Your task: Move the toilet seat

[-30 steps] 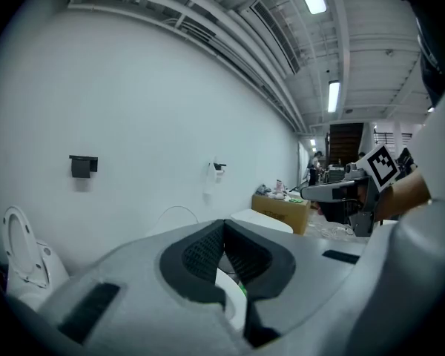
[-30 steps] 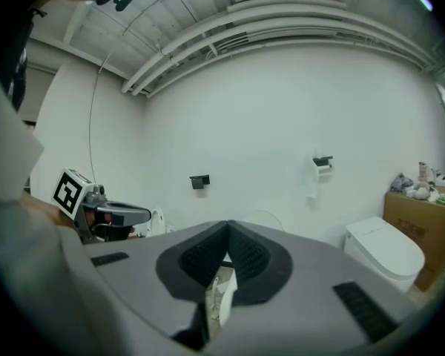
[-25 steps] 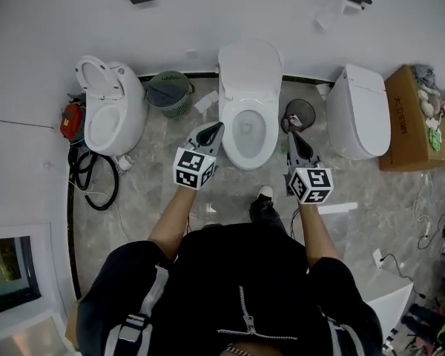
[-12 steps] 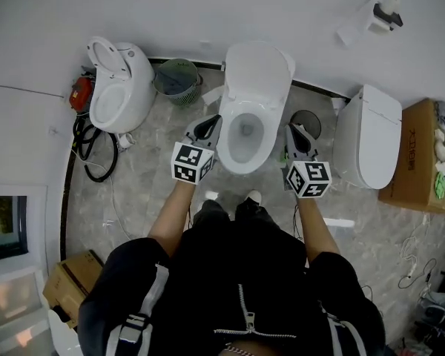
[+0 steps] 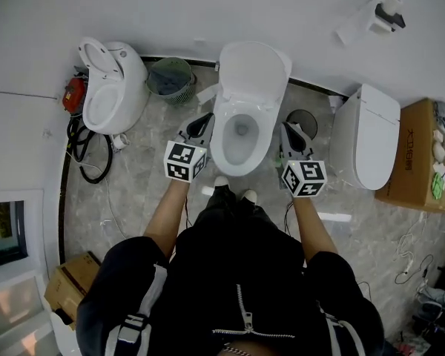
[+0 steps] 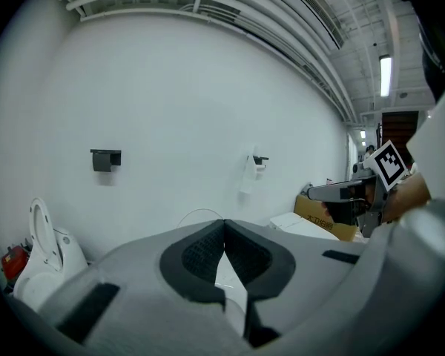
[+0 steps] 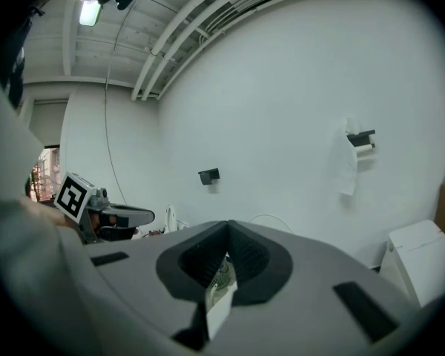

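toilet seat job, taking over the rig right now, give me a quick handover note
Grippers: the left gripper is shut and empty, by the left flank of the middle toilet. The right gripper is shut and empty, by its right flank.
Things: the toilet seat appears to lie down on the bowl. The lid is raised against the wall. Neither gripper touches them.
Done: the person stands at the bowl with a gripper on each side.
Left: open the jaws, take hold of the seat and move it.
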A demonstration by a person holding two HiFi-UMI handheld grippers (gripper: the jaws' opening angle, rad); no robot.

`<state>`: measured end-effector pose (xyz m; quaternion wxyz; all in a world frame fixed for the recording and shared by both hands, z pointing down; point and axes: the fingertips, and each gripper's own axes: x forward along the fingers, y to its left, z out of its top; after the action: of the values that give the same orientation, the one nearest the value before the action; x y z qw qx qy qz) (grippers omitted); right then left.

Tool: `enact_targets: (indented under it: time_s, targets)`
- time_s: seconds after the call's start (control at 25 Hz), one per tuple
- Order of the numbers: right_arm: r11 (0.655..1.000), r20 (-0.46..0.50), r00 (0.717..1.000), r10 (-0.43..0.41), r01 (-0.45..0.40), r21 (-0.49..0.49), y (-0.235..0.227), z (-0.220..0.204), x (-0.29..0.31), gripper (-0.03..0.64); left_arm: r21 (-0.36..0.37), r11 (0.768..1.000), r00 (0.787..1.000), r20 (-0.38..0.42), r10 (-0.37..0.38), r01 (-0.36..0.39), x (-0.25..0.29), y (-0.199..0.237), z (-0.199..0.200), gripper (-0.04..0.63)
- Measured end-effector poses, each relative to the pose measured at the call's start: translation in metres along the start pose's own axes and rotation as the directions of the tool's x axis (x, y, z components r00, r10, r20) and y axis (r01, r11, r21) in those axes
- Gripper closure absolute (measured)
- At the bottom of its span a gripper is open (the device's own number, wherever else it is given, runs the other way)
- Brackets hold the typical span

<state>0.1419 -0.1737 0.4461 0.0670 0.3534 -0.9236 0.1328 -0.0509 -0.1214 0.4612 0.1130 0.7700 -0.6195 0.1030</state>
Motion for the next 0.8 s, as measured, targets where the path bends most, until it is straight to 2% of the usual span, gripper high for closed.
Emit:
enact_targets:
  time_s: [0.36,0.64,0.8]
  targets:
    - [0.999,-0.073,0.997,-0.031,0.034,0.036,-0.017,-0.031,0.023,0.615,-0.046,0.998,0.996,-0.071,-0.048,0.044,0.032,0.01,-0.033,0.589]
    - [0.991,-0.194,0.979,-0.061,0.083,0.108,-0.031,-0.098,0.041,0.615,-0.084,0.994,0.983,-0.166,-0.083,0.07,0.051,0.021,-0.093,0.589]
    - [0.983,-0.248,0.966,-0.078,0.115,0.142,-0.032,-0.14,0.045,0.614,-0.119,0.991,0.967,-0.237,-0.088,0.061,0.055,0.027,-0.138,0.589]
